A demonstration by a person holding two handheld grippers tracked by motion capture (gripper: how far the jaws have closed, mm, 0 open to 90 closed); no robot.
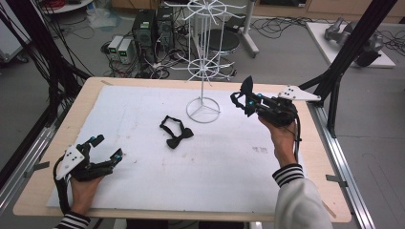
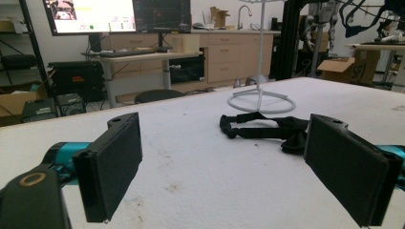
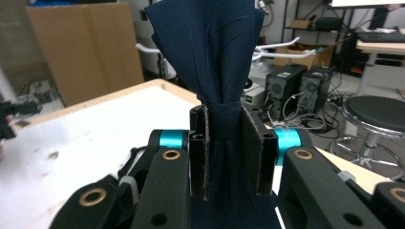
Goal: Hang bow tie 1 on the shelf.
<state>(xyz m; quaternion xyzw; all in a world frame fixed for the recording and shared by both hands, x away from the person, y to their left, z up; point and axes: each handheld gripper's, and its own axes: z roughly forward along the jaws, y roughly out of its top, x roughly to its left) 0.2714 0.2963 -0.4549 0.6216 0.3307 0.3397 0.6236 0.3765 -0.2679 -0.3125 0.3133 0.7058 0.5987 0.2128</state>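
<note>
My right gripper (image 1: 244,101) hovers above the table's back right, beside the white wire rack (image 1: 203,67). It is shut on the knot of a dark navy bow tie (image 3: 210,52), which stands upright between the pads (image 3: 252,143); that bow tie (image 1: 247,86) pokes up above the jaws. A black bow tie (image 1: 175,133) with its strap lies flat on the white sheet (image 1: 143,109), left of the rack's ring base (image 1: 203,110). My left gripper (image 1: 108,147) rests at the front left, open and holding nothing. Beyond its wide jaws lies the black bow tie (image 2: 267,129).
The rack's hooks (image 3: 282,45) spread out behind the navy tie. A black frame post (image 1: 351,45) rises at the table's right edge. Computer towers (image 1: 143,28), cables and a stool (image 1: 224,40) stand on the floor beyond the far edge.
</note>
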